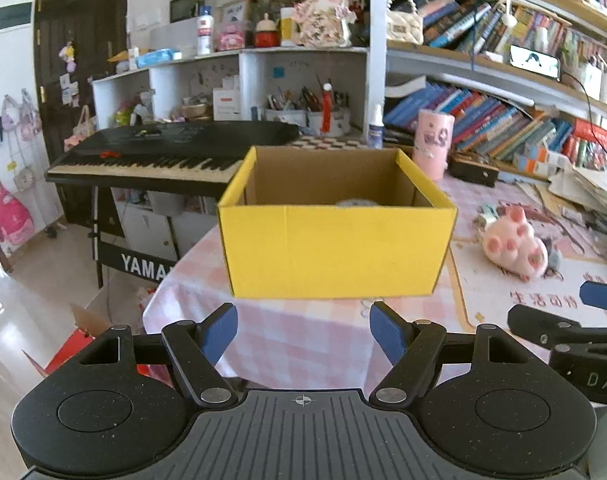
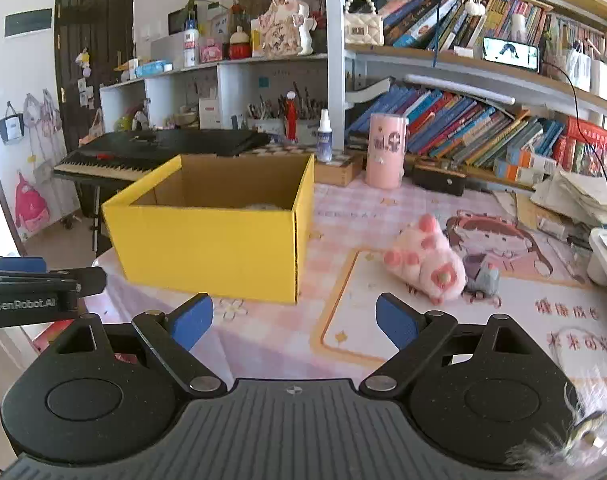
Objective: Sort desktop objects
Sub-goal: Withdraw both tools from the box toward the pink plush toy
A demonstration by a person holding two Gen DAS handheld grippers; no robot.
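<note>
1. Lowest in the left wrist view, my left gripper (image 1: 303,334) stands with its blue-padded jaws apart, with only the pink-and-white checked tablecloth (image 1: 303,344) showing between them.
2. Lowest in the right wrist view, my right gripper (image 2: 294,322) has its jaws spread wide as well, holding nothing; a cream desk mat with an orange border (image 2: 343,320) lies under the right-hand pad.
3. Each gripper shows in the other's view: the right one at the right edge of the left wrist view, the left one at the left edge of the right wrist view.
4. Just beyond my left jaws, in the centre of the frame, sits an open yellow cardboard box with a brown inside (image 1: 335,256). Something pale grey shows just above its front wall; I cannot tell what it is.
5. In the right wrist view, right of centre, a pink plush paw with darker pink pads (image 2: 427,264) lies on the mat, well apart from the box, with a small grey soft toy (image 2: 485,278) touching its right side.
6. Further back, a pink cylindrical container (image 2: 385,152) stands upright near the leaning books.
7. Upper left, beyond the table, a black electronic keyboard (image 1: 151,156) stands on its stand.
</note>
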